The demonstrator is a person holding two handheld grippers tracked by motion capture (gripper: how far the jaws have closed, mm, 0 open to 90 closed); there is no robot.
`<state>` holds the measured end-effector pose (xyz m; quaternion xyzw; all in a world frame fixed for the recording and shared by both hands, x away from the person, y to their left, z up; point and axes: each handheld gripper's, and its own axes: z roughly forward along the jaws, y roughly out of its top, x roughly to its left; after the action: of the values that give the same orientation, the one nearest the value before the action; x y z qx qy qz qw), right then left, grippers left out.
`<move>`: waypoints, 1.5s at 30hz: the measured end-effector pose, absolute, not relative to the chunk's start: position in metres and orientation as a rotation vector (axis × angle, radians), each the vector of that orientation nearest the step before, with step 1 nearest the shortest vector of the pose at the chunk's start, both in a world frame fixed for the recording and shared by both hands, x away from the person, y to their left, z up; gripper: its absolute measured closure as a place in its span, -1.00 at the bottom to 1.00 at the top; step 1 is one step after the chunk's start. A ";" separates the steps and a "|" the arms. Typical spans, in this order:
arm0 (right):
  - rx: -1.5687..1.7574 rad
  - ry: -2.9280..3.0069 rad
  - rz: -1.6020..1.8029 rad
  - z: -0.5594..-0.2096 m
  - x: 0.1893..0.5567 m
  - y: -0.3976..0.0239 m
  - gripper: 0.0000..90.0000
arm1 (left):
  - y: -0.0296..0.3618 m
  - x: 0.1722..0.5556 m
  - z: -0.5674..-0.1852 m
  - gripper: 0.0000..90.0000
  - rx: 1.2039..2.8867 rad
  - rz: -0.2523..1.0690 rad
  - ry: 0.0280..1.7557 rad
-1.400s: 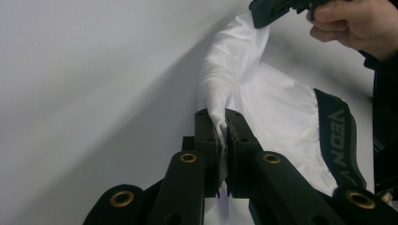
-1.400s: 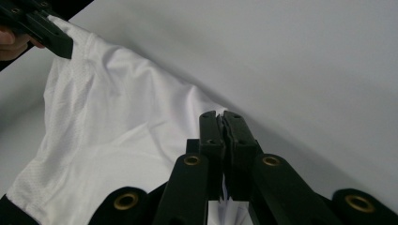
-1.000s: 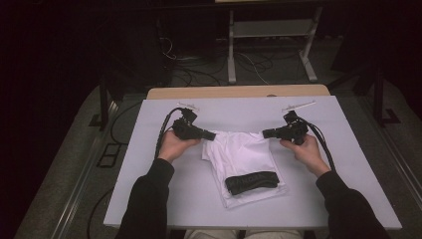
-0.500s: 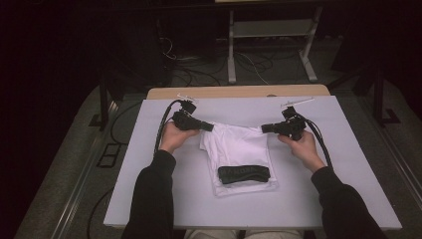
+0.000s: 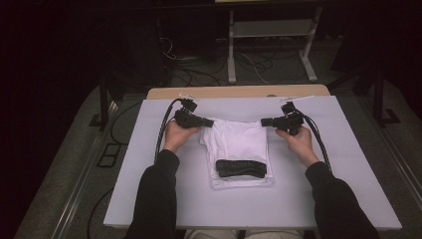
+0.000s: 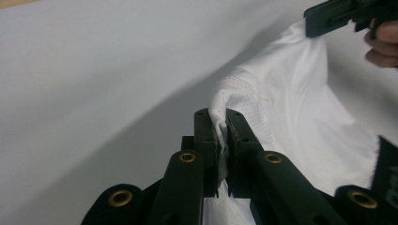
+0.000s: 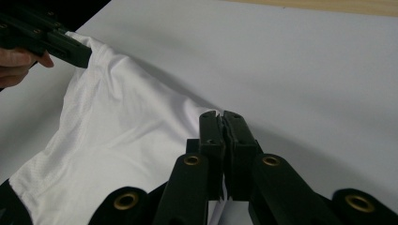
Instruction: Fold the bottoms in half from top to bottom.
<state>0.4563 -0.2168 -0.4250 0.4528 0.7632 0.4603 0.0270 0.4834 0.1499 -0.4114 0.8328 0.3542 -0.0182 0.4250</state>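
High view, read left to right: left gripper (image 5: 206,122) sat at the far-left corner of the white garment (image 5: 239,144), jaws clamped on a pinch of the cloth; the left gripper view confirmed a fold of mesh fabric (image 6: 224,136) squeezed between the two pads. The garment lay folded at mid-worktop (image 5: 149,199), its far edge raised and stretched between the two tools, its near part flat with a black waistband (image 5: 241,168) across it. Right gripper (image 5: 266,122) held the far-right corner, jaws closed tight on the hem; in the right gripper view the cloth (image 7: 122,140) ran away from the shut jaws toward the other tool (image 7: 56,44).

Change against the earlier frames: the garment sat squarer to the worktop edge, the waistband nearly parallel to it where it had been slanted, and the left hand had drifted slightly inward. Both grips were unchanged.

Judgement: the pair was mid-fold, aligning the piece with the far edge held taut. Next would likely be carrying that edge toward the waistband; uneven tension could skew the fold.
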 end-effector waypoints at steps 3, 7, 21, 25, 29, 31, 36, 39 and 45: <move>1.409 2.349 1.421 -0.429 0.458 -0.216 0.90 | 0.149 0.484 -0.413 0.85 2.080 -0.032 0.891; 1.433 2.355 1.427 -0.433 0.459 -0.216 0.86 | 0.148 0.484 -0.414 0.76 2.072 -0.013 0.897; 1.343 2.356 1.419 -0.423 0.451 -0.220 -0.31 | 0.152 0.469 -0.405 -0.51 1.972 0.061 0.932; 1.343 2.335 1.427 -0.418 0.448 -0.225 -0.63 | 0.152 0.465 -0.400 -0.75 1.969 0.081 0.916; 1.327 2.306 1.429 -0.411 0.444 -0.232 -0.94 | 0.152 0.460 -0.394 -0.95 1.959 0.135 0.907; 1.337 2.302 1.433 -0.408 0.443 -0.235 -1.00 | 0.152 0.458 -0.392 -1.00 1.947 0.125 0.915; 1.323 2.312 1.436 -0.402 0.438 -0.241 -1.00 | 0.153 0.452 -0.388 -1.00 1.961 0.135 0.897; 1.311 2.317 1.418 -0.399 0.434 -0.243 -1.00 | 0.155 0.448 -0.385 -1.00 1.956 0.141 0.886; 1.284 2.334 1.389 -0.392 0.425 -0.248 -1.00 | 0.163 0.439 -0.380 -1.00 1.942 0.158 0.877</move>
<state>0.4253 -0.2477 -0.3920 0.4262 0.7751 0.4613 0.0687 0.4394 0.1627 -0.3797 0.7966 0.3596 0.0646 0.4816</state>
